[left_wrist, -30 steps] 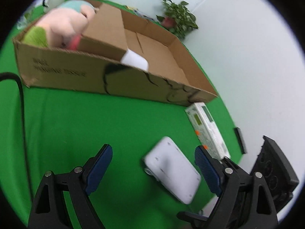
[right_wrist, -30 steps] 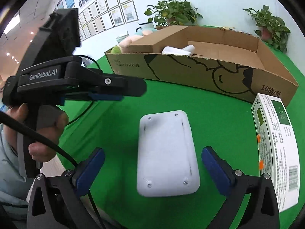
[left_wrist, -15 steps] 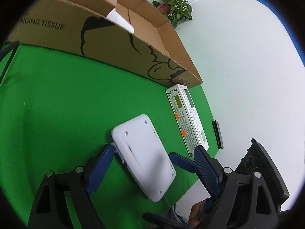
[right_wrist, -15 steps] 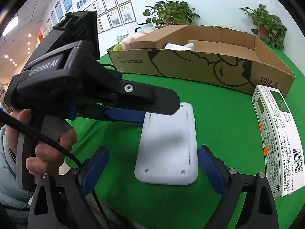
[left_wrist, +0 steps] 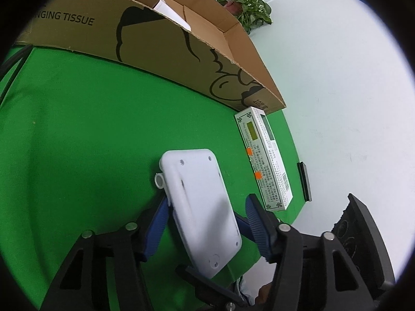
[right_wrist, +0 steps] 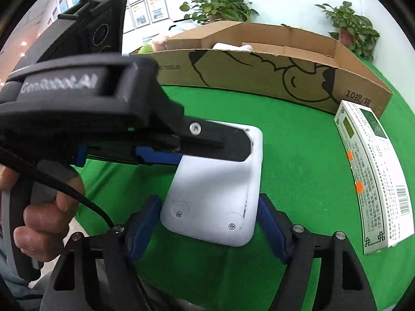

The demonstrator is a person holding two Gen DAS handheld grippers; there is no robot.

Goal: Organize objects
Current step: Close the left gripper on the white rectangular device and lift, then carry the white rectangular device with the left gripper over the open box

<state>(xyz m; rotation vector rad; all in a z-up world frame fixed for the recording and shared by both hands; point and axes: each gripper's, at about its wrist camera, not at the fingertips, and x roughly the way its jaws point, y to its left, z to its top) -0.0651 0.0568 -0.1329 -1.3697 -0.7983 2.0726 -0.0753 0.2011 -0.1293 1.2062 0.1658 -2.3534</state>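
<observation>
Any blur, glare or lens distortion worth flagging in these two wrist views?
Left wrist: strong fisheye bending of the cardboard box, black vignette at the corners, a soft shadow across the white device. Right wrist: the left gripper's body is close and blurred, its lettering smeared; no harsh glare.

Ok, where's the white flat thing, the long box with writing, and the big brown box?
white device [right_wrist: 215,191]: right wrist view, middle of its back.
medicine box [right_wrist: 373,176]: right wrist view, its printed top face.
cardboard box [left_wrist: 166,46]: left wrist view, its front wall.
</observation>
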